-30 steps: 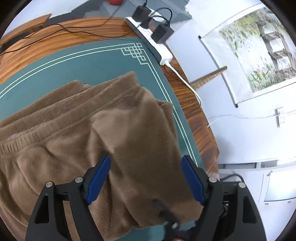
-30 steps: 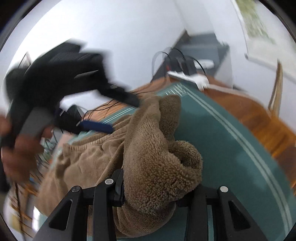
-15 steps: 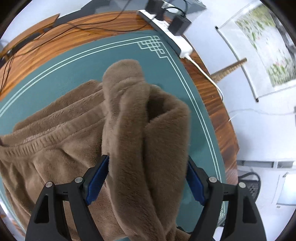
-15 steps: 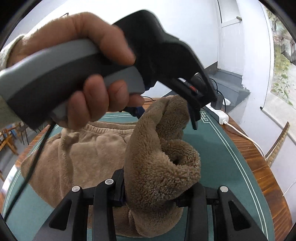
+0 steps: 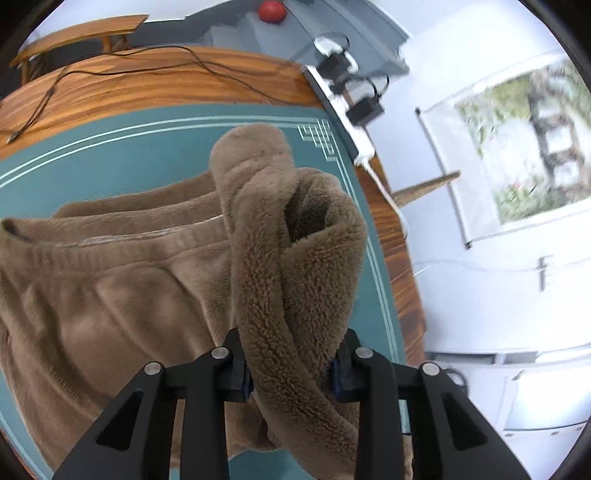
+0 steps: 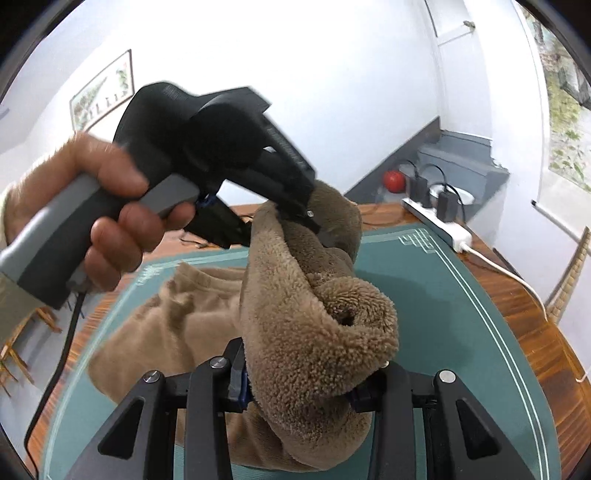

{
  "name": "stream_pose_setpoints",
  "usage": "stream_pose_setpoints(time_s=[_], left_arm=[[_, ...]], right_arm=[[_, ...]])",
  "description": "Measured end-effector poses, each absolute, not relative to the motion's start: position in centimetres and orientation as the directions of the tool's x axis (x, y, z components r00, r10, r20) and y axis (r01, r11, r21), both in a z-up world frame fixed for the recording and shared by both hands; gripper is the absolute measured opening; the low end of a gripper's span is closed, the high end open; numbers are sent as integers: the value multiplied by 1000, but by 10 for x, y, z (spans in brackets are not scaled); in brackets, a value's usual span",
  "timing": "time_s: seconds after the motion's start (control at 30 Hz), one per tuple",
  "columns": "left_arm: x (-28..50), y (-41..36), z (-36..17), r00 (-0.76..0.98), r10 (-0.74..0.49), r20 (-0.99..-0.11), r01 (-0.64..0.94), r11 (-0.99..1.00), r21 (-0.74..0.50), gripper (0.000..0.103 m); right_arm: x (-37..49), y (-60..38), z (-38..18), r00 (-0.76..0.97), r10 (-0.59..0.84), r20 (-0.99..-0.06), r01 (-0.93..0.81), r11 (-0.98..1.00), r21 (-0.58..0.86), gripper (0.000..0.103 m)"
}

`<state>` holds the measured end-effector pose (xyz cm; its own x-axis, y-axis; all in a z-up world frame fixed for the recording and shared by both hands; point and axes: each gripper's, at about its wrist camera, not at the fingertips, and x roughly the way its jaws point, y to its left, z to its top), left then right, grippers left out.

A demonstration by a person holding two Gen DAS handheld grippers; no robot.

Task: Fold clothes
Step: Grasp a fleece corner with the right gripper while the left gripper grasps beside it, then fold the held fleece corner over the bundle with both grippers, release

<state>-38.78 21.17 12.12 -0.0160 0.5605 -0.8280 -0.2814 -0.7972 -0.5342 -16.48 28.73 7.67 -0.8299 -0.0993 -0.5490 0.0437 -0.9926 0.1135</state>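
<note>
While both grippers pinch it, one brown fleece garment [image 5: 122,295] hangs partly lifted over one green mat [image 5: 110,155].

Going left to right in the right wrist view, one hand [image 6: 92,218] holds the left gripper [image 6: 310,221], whose fingers bite the far end of the raised fold; the right gripper [image 6: 299,387] clamps the near end of that fold. Seen from the left wrist, the left gripper [image 5: 291,369] is clenched on a thick roll of the fabric, while the rest lies on the mat, ribbed waistband showing. One wooden table [image 5: 155,81] carries the mat, two black cables and one white power strip [image 5: 347,122] with two black plugs. One red ball [image 5: 272,11] sits behind.
</note>
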Motion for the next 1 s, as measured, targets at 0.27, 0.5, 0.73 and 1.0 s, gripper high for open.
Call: stream_pose_setpoints(time_s=[0.27,0.5,0.73,1.0], left_arm=[[-397,110,145,-92,625,-775,-230,-771,-594,33],[-413,12,110,-132,675,-726,-134,-738,-662,33],[-417,-54,45,-138,693,-708,-56,-719,-693,33],[-424,-79,-2,-151,736,-660,-3,-668,-744,49]], right_arm=[[-175,231,101,-837,-204,-508,174,-979,106,38],[-194,153,97,-802,-303,-515,318,-946,63,38],[-211,90,55,-729,-337,-596,407,-913,19,38],[-226,55,21,-661,-352,-663,471,-882,-2,56]])
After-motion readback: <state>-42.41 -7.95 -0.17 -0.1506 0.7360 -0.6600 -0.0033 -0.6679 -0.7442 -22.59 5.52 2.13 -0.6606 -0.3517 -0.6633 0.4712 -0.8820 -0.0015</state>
